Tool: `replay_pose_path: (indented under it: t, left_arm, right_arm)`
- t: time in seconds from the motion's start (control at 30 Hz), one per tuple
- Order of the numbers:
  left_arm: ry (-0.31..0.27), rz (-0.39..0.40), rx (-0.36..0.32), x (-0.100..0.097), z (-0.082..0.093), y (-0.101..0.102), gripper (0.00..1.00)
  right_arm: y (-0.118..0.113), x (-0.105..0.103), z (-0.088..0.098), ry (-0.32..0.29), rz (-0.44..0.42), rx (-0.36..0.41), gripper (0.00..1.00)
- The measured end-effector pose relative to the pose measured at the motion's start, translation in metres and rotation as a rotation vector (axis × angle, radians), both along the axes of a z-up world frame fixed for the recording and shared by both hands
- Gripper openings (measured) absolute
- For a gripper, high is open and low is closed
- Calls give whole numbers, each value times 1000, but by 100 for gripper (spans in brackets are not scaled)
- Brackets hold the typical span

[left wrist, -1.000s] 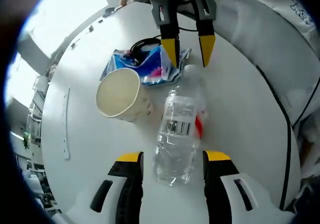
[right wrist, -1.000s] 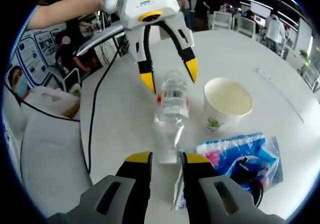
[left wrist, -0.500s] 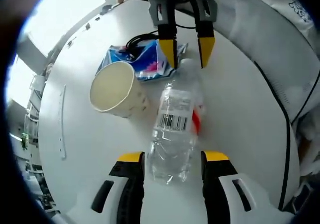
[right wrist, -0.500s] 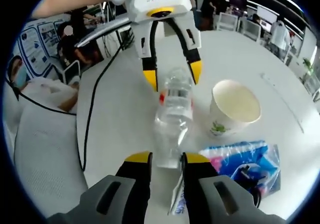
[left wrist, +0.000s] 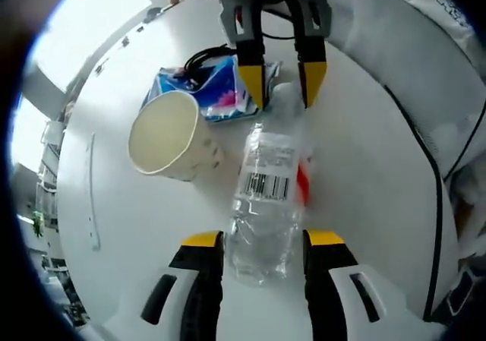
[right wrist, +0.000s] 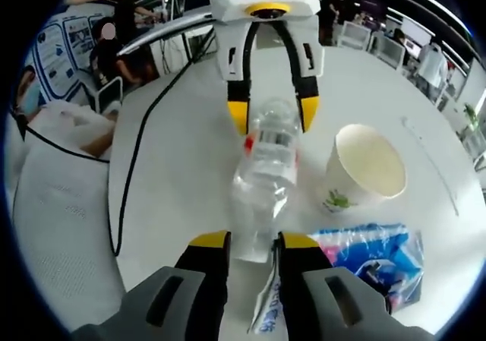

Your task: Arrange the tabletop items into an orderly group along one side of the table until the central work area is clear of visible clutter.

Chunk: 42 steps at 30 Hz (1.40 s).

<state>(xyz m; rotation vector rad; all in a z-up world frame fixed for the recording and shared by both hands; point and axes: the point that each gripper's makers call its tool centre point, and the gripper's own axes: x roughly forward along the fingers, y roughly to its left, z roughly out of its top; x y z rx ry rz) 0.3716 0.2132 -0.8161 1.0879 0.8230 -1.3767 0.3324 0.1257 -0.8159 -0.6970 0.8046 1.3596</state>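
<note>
Lying on its side on the white table, a clear plastic bottle is framed at both ends. Its base sits between the wide-open jaws of the left gripper; whether it is touched cannot be told. Its cap end sits in the narrow gap of the right gripper. Beside the bottle a paper cup is stood upright. Past the cup, nearer the table's edge, a blue packet is laid.

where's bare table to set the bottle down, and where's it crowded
Bare: the wide stretch of table between the bottle and the black cable, and the strip past the paper cup toward the rim. Crowded: cup, bottle and blue packet cluster together, with both grippers at the bottle's ends.
</note>
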Motion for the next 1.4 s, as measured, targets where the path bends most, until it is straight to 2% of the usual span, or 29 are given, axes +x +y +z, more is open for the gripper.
replay_pose_path:
  t: [0.5, 1.13, 1.4]
  left_arm:
    - [-9, -25, 28, 1, -6, 0, 39]
    - [-28, -44, 54, 1, -15, 1, 40]
    - [-29, -28, 24, 0, -14, 2, 40]
  right_arm:
    - [6, 2, -6, 33, 9, -8, 23]
    - [6, 2, -10, 125, -5, -95, 21]
    - [5, 2, -9, 152, -22, -116, 19]
